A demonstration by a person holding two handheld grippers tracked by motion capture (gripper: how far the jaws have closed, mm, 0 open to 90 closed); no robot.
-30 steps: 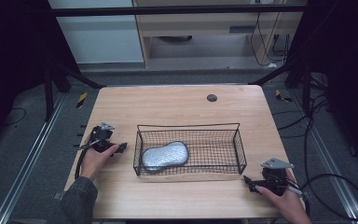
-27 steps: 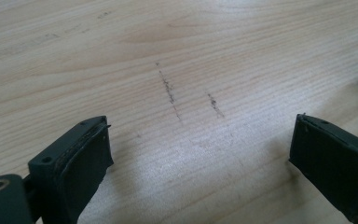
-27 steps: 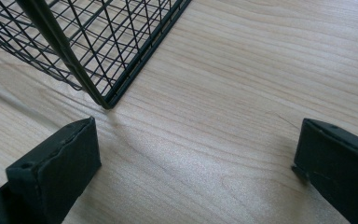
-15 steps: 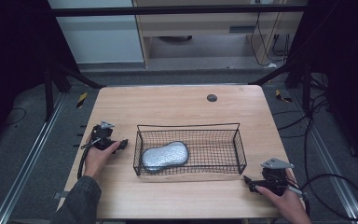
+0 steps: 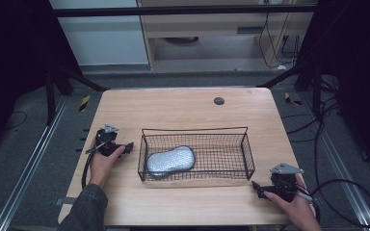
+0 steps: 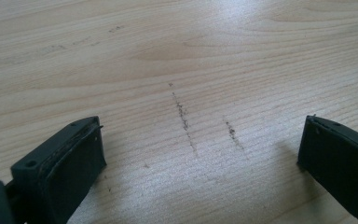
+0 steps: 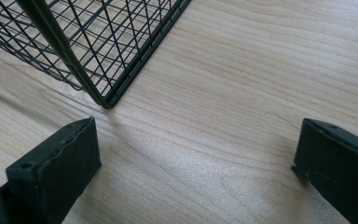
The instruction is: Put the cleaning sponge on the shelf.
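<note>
A black wire basket [image 5: 244,149] stands in the middle of the wooden table, and a silver-grey peanut-shaped sponge [image 5: 170,160] lies inside it toward its left end. My left gripper [image 5: 128,146] rests on the table just left of the basket, held by a hand; its jaws stand wide apart over bare wood [image 6: 200,121]. Near the table's front right corner my right gripper [image 5: 255,186] sits low, open, with nothing between its jaws. A corner of the basket [image 7: 105,100] lies just ahead of it.
A small dark round hole [image 5: 218,100] marks the table's far side. Faint dark scuff marks [image 6: 184,119] streak the wood. Cables trail off both table sides, and dark frame legs stand around the table.
The left gripper has shifted slightly right, toward the basket's left end. The right gripper and the sponge stay where they were.
</note>
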